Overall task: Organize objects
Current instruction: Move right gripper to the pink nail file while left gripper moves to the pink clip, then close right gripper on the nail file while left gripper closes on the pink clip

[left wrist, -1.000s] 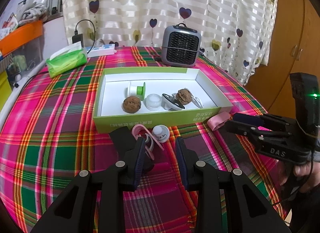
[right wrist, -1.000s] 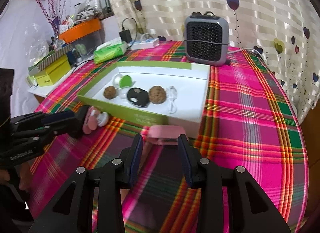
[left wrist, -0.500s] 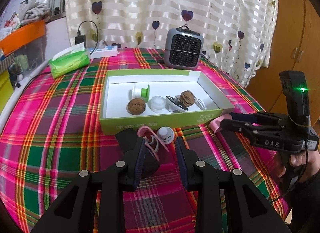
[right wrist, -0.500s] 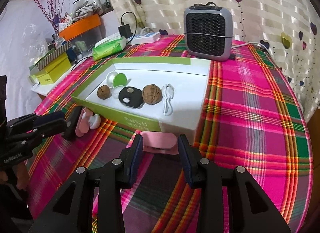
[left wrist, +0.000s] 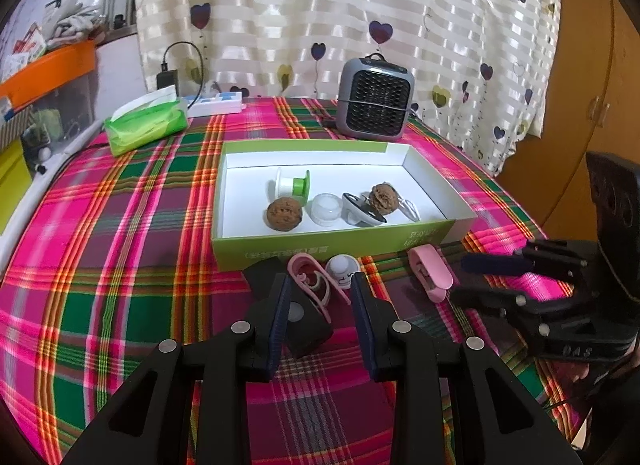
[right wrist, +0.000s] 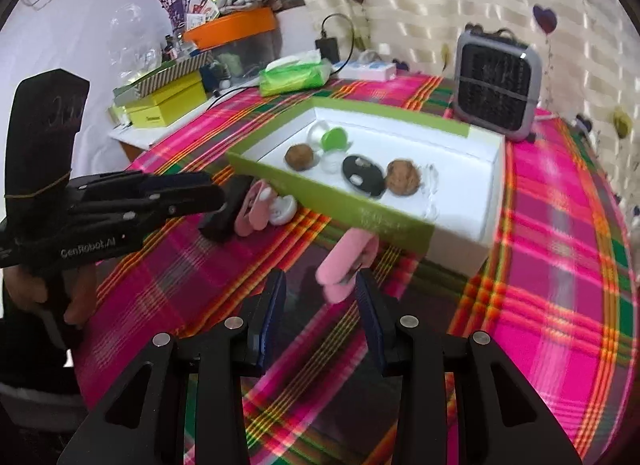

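A green box (left wrist: 280, 255) with a white inside holds two walnuts, a spool, a white cap, a black piece and a clear clip. In front of it lie a black block (left wrist: 304, 325), a pink hair clip (left wrist: 310, 283) and a small white round piece (left wrist: 342, 269). My left gripper (left wrist: 318, 285) straddles the block and hair clip; its jaws are opening and the pads do not press. A second pink clip (right wrist: 344, 261) lies on the cloth between the fingers of my right gripper (right wrist: 320, 285), which is open and touches nothing.
A grey fan heater (left wrist: 374, 99) stands behind the box. A green tissue pack (left wrist: 146, 125) and a power strip (left wrist: 218, 103) lie at the back left. Yellow boxes (right wrist: 168, 107) and an orange tray (right wrist: 232, 27) fill the side shelf. The plaid table (right wrist: 560, 265) drops off at right.
My right gripper has rolled and drawn back from the box. The pink clip in front of it now lies turned and a little farther from the box wall. The left gripper stays put.
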`<state>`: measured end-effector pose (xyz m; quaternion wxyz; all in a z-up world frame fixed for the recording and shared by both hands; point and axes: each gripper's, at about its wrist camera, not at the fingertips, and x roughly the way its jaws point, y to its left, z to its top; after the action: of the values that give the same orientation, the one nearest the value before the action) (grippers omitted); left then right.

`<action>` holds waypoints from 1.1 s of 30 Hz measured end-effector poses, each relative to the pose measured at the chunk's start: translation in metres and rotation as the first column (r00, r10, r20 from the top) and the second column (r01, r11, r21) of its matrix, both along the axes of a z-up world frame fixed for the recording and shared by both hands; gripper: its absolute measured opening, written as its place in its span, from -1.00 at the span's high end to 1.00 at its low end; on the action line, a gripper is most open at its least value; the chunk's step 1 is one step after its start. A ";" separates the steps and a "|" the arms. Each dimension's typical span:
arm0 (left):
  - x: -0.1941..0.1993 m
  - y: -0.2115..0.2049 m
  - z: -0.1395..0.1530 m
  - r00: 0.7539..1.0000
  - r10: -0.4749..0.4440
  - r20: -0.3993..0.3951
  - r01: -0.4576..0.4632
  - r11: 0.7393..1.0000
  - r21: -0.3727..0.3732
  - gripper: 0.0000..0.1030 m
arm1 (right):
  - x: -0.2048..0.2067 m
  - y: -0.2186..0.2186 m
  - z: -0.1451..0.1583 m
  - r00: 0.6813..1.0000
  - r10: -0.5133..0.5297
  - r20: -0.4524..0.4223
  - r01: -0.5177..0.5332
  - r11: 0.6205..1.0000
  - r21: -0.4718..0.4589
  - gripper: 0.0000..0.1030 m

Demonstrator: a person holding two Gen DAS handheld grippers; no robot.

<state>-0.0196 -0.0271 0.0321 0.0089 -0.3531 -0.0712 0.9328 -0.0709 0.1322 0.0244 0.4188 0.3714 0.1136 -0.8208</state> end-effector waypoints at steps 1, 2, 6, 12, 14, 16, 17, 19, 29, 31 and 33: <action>-0.002 0.001 0.000 1.000 -0.005 0.003 0.005 1.000 -0.003 0.44 | -0.002 0.000 0.001 1.000 -0.016 -0.012 0.016 1.000 0.005 0.27; -0.004 0.002 -0.001 1.000 -0.009 0.006 0.010 1.000 -0.007 0.43 | -0.005 -0.002 0.001 0.999 -0.030 -0.015 0.030 0.999 0.011 0.27; -0.011 0.007 0.000 0.999 -0.031 0.011 0.031 0.999 -0.024 0.43 | -0.014 -0.010 -0.005 0.997 -0.075 0.003 0.075 0.996 0.038 0.27; -0.027 0.015 0.000 0.997 -0.071 0.026 0.072 0.996 -0.057 0.43 | -0.023 -0.025 -0.015 0.994 -0.104 0.021 0.102 0.991 0.081 0.27; -0.032 0.018 -0.003 0.996 -0.083 0.037 0.085 0.994 -0.063 0.43 | -0.024 -0.025 -0.017 0.994 -0.106 0.023 0.103 0.990 0.092 0.27; -0.036 0.019 -0.005 0.995 -0.089 0.046 0.092 0.993 -0.070 0.43 | -0.024 -0.022 -0.019 0.993 -0.112 0.031 0.109 0.989 0.096 0.35; -0.038 0.020 -0.005 0.995 -0.093 0.048 0.096 0.993 -0.073 0.43 | -0.025 -0.021 -0.018 0.993 -0.114 0.031 0.111 0.990 0.092 0.48; -0.040 0.022 -0.006 0.994 -0.098 0.051 0.102 0.992 -0.080 0.43 | -0.027 -0.019 -0.018 0.992 -0.119 0.033 0.115 0.989 0.091 0.53; -0.046 0.026 -0.013 0.990 -0.117 0.082 0.123 0.989 -0.077 0.43 | -0.026 -0.019 -0.019 0.994 -0.100 0.046 0.096 0.992 0.079 0.63; -0.046 0.027 -0.013 0.989 -0.125 0.083 0.132 0.988 -0.075 0.44 | -0.025 -0.019 -0.018 0.994 -0.097 0.041 0.094 0.992 0.081 0.63; -0.046 0.028 -0.013 0.988 -0.133 0.084 0.139 0.988 -0.071 0.44 | -0.025 -0.018 -0.018 0.995 -0.097 0.038 0.093 0.992 0.083 0.63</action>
<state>-0.0659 0.0013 0.0188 0.0562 -0.3938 -0.0111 0.9174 -0.0954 0.1139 0.0063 0.3661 0.4100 0.1201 -0.8267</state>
